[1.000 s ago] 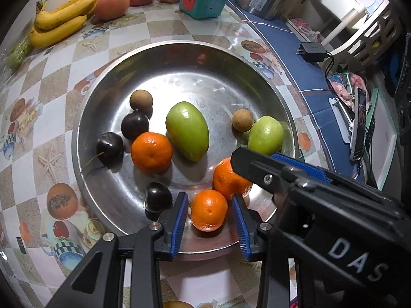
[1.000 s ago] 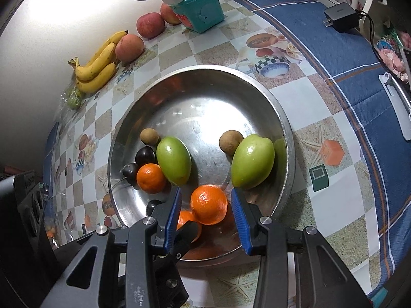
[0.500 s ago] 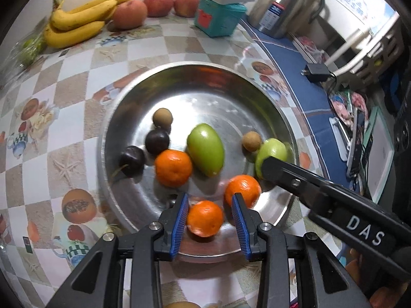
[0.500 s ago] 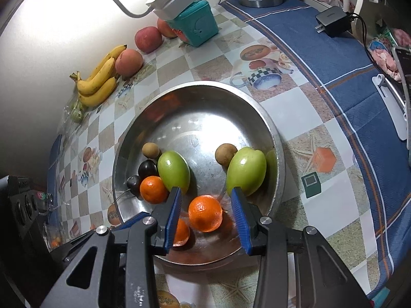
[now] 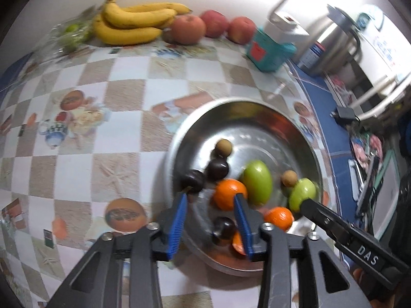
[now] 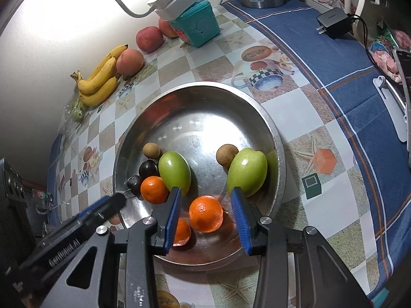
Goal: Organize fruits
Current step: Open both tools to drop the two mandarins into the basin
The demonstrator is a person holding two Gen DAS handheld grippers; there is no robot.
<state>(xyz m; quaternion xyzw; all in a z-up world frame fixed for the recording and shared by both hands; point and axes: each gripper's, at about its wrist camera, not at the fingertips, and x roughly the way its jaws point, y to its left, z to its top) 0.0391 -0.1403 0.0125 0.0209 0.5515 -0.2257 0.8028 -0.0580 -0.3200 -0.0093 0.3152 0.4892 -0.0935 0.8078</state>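
Note:
A steel bowl [image 6: 272, 133] [image 5: 179, 143] holds three oranges, two green mangoes, dark plums and two small brown fruits. My right gripper [image 6: 205, 200] is open above the bowl's near side, its fingers on either side of an orange [image 6: 205, 217], apart from it. A green mango [image 6: 248, 170] lies just beyond its right finger. My left gripper [image 5: 209, 205] is open and empty over the bowl's left rim, near a plum [image 5: 194, 177] and an orange [image 5: 228, 193]. It also shows in the right wrist view [image 6: 113, 202].
Bananas [image 5: 133, 23] [image 6: 99, 79], peaches [image 5: 188, 29] [image 6: 129, 61], a teal box [image 6: 199, 29] with a power strip and a kettle [image 5: 331, 46] stand along the far wall. A charger [image 6: 334, 24] and clutter lie on the blue cloth at right.
My left gripper has pulled back and swung left, away from the front orange, to the bowl's left rim. My right gripper has drawn back slightly, still open around its orange.

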